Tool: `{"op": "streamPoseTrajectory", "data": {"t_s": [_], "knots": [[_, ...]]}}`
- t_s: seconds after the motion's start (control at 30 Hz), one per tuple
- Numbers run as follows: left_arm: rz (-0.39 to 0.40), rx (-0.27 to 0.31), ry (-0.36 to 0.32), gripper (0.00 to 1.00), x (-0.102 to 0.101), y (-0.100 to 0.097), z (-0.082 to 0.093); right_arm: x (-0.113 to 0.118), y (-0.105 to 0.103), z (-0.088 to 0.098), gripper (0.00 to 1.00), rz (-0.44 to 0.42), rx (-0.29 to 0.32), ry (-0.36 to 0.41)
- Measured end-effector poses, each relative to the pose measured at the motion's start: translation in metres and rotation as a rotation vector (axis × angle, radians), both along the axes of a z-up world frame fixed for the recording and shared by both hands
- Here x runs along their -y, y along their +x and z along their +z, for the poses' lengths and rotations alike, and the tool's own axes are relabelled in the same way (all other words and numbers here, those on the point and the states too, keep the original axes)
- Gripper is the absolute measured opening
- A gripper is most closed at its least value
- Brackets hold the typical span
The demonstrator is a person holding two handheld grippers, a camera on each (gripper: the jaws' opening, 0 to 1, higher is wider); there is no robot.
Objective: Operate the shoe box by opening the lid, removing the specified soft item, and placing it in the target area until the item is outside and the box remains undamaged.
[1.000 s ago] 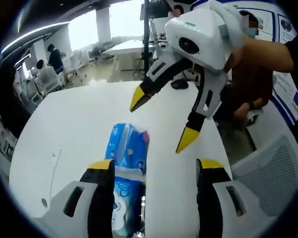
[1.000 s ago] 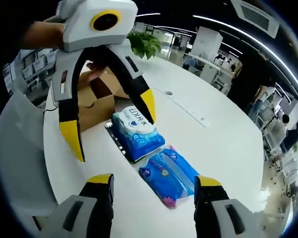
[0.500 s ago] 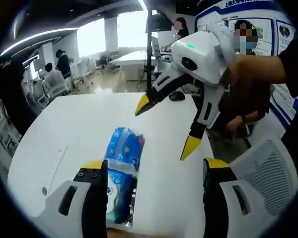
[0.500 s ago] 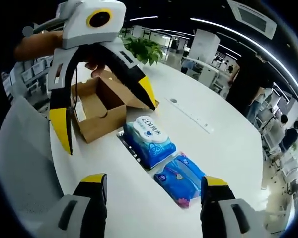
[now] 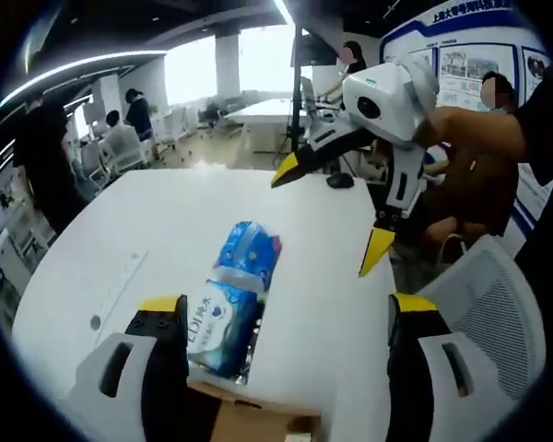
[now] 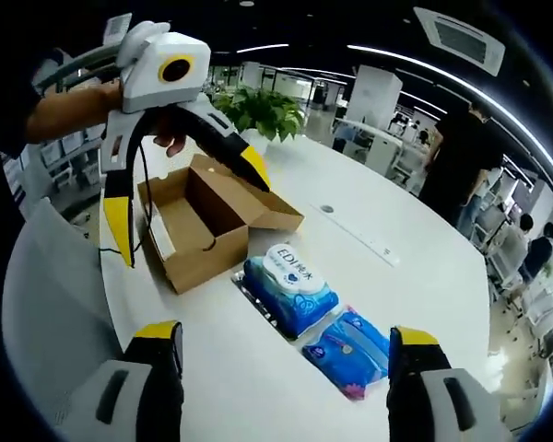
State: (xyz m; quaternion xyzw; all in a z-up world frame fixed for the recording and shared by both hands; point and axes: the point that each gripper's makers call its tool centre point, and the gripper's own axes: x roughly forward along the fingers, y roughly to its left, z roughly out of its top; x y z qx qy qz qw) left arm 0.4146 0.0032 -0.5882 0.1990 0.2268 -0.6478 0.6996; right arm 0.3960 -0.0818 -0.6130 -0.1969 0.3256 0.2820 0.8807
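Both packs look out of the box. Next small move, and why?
Probably just pull both open tools clear and stop. The brown cardboard shoe box stands open and looks intact, and the two blue soft packs already lie on the white table beside it.

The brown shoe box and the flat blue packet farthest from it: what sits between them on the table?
In the right gripper view, a wet-wipes pack lies between the open shoe box and the blue packet.

The box [image 5: 258,425] is cut off at the left gripper view's near edge. In the right gripper view, the far pack's [image 6: 352,347] print is too small to read.
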Motion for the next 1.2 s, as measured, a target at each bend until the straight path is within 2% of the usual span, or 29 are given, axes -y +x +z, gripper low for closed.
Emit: {"op": "streamPoseTrajectory", "data": {"t_s": [0.27,0.5,1.2], "knots": [[0.06,0.0,0.0,0.9,-0.039,0.006,-0.001,-0.019,-0.006,0.005,0.95,0.028,0.003,0.001],[0.1,0.008,-0.005,0.9,-0.064,0.009,0.0,-0.039,-0.009,0.009,0.95,0.059,0.01,0.016],[0.204,0.005,0.002,0.87,-0.142,0.021,-0.003,-0.115,-0.01,0.013,0.93,0.19,0.007,0.037]]}}
